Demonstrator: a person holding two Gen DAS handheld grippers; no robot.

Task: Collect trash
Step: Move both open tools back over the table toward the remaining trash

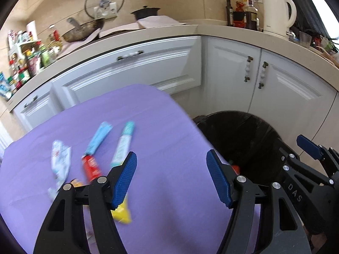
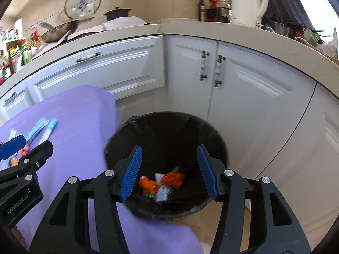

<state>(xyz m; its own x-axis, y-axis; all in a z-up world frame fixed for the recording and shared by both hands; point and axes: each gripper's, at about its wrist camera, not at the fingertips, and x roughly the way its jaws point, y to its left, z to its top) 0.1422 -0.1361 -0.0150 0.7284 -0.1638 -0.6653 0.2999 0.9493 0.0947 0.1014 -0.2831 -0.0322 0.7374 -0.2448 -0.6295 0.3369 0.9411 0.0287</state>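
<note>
Wrappers lie on the purple tabletop [image 1: 169,127] left of the left gripper [image 1: 171,177], whose fingers stand apart with nothing between them: a white packet [image 1: 60,160], a blue-and-red tube [image 1: 95,148] and a teal tube [image 1: 124,144], all blurred. A yellow scrap [image 1: 122,212] is half hidden behind the left finger. The right gripper [image 2: 169,171], fingers also apart and empty, hangs over the black bin [image 2: 169,131], where orange and white trash [image 2: 167,182] lies.
</note>
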